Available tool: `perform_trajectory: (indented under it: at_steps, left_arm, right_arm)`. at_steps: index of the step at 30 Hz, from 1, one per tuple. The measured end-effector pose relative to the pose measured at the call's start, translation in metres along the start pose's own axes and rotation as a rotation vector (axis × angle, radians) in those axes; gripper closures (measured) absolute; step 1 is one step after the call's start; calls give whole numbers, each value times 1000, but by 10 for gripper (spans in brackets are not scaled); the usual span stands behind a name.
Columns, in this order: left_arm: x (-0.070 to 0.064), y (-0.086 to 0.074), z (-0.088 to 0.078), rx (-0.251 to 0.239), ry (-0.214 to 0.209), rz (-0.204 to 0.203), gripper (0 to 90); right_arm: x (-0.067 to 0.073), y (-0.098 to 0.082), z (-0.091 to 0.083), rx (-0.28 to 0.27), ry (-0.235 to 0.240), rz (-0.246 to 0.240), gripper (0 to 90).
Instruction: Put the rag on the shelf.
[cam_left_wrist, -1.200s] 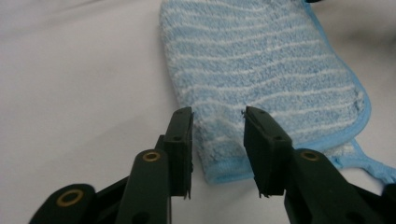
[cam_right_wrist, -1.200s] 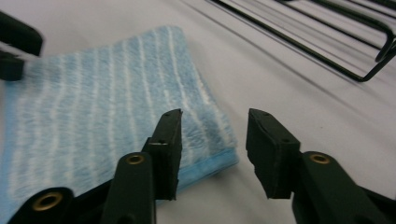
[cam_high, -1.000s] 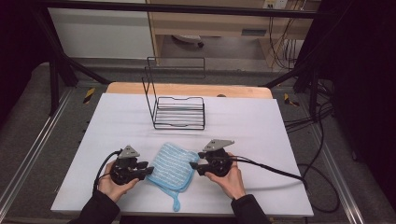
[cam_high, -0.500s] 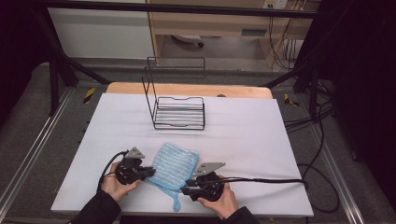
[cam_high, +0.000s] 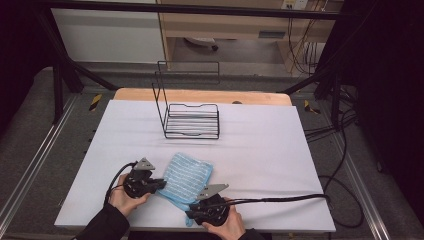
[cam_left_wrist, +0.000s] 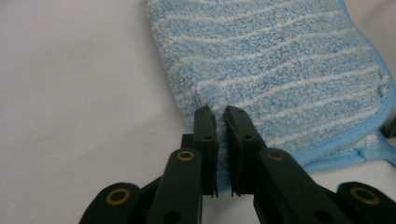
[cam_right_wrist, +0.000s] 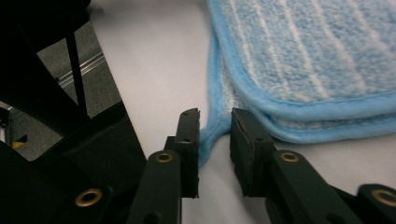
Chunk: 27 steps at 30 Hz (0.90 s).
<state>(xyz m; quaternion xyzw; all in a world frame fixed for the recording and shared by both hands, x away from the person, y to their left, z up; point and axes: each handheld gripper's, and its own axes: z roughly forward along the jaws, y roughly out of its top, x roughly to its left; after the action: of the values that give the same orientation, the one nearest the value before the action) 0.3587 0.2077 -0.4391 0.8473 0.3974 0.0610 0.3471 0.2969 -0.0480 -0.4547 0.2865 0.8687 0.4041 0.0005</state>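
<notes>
A blue cloth with white stripes (cam_high: 187, 175) lies folded on the white table (cam_high: 280, 150) near its front edge. My left gripper (cam_high: 161, 184) is at the cloth's left side. In the left gripper view the gripper (cam_left_wrist: 220, 112) has just closed its jaws, and they pinch the cloth (cam_left_wrist: 280, 60) at its folded edge. My right gripper (cam_high: 190, 214) is at the cloth's near corner, by the table's front edge. In the right gripper view its jaws (cam_right_wrist: 215, 116) have been closing around the cloth's blue trim strip (cam_right_wrist: 208, 135), with a gap still showing beside it.
A black wire rack (cam_high: 192, 120) with a tall back frame stands on the table beyond the cloth. The right gripper's cable (cam_high: 280, 199) runs off to the right along the front. The table's front edge is just under both hands.
The right gripper has moved from the cloth's right side down to its near corner, and its jaws have narrowed. The left gripper has stayed put and closed on the cloth's left edge.
</notes>
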Motion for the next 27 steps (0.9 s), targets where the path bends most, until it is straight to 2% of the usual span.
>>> perform_trajectory:
  at_steps: [2, 5, 11, 16, 17, 18, 20, 23, 27]
  left_arm:
    - [0, 0, 0, 0, 3, -1, 834]
    - [0, 0, -1, -1, 3, -5, 841]
    - [-1, -1, -4, -12, -6, -33, 849]
    - [-10, -6, -9, -21, -42, -56, 850]
    - [-16, -8, -9, -26, -54, -60, 850]
    - [-16, -8, -9, -26, -54, -60, 850]
    - [-25, -10, -9, -33, -64, -65, 849]
    - [-36, -11, -7, -31, -54, -59, 847]
    - [-43, -14, -6, -24, -11, -25, 838]
  right_arm:
    - [3, -2, 2, -6, 1, 9, 845]
    - [3, -2, 2, -7, 13, 22, 899]
    - [0, 2, -4, 22, 10, 16, 900]
    - [-12, 5, -29, 32, 0, 34, 900]
    - [-14, 5, -34, 38, -5, 38, 900]
    - [-14, 5, -34, 38, -5, 38, 900]
    - [-21, 2, -47, 58, -17, 44, 900]
    - [-25, -1, -52, 70, -25, 42, 900]
    - [-29, -6, -51, 78, -14, 43, 899]
